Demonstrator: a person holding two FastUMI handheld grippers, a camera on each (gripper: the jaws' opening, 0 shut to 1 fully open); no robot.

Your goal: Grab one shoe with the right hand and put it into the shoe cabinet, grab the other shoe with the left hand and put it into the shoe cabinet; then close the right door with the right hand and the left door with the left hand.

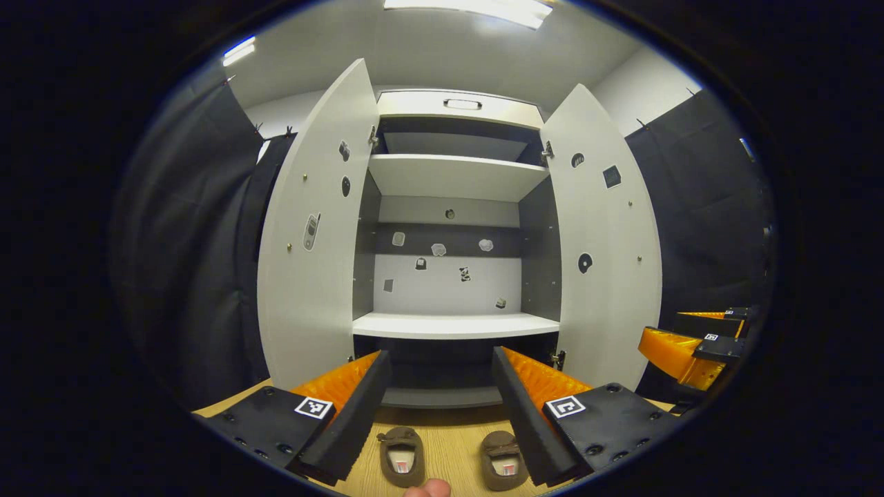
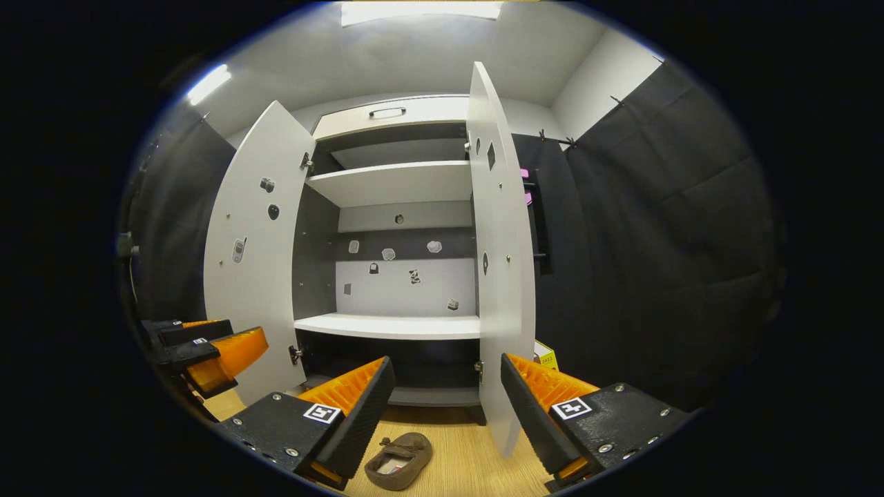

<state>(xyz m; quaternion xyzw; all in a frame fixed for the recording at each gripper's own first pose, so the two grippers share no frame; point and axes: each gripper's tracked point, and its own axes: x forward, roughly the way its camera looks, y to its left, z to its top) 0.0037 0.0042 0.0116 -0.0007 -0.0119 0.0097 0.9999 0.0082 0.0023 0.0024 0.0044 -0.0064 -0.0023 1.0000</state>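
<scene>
Here both tongs gape, empty, above the shoes on the floor.

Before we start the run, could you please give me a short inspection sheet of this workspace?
Surface: wooden floor, bare around the shoes.
Job's things: left shoe and right shoe side by side on the floor before the shoe cabinet; left door and right door open.
Clutter: yellow box behind the right door.
Grippers: left gripper open; right gripper open.
Cables: nothing seen.
Surroundings: black curtains, ceiling lights.
</scene>
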